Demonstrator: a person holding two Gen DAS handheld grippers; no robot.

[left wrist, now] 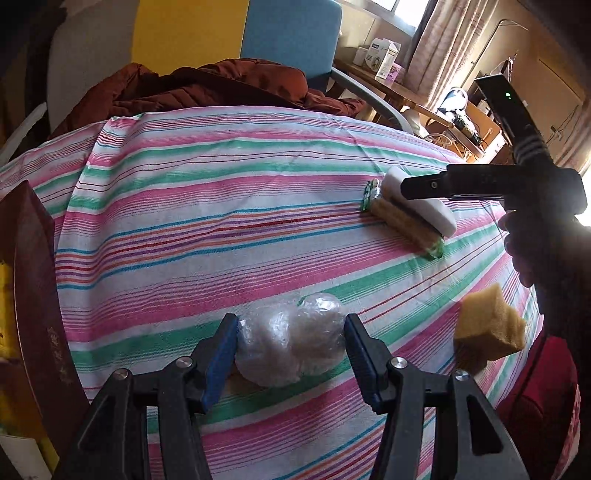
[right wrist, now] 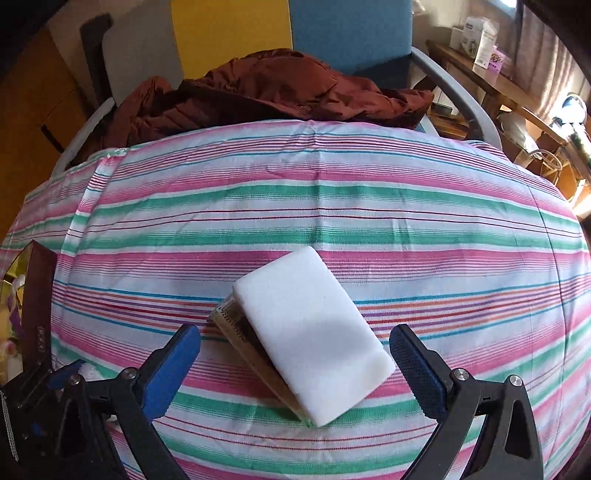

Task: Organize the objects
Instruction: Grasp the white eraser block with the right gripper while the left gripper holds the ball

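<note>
Striped cloth-covered table (left wrist: 221, 206) with a few items lying on it.
In front of me: clear plastic-wrapped bundle (left wrist: 290, 345) near edge, yellow sponge block (left wrist: 487, 328) to its right, packaged sponge (left wrist: 402, 221) farther back with white foam block (right wrist: 314, 332) resting tilted on top; dark red book (left wrist: 33, 295) at left edge.

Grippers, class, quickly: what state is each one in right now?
Left gripper: shut on the plastic-wrapped bundle.
Right gripper: open, around the white block, not touching.

Bright window (left wrist: 402, 11) glare at right (blown out), heavy fisheye bending, dark corners.
</note>
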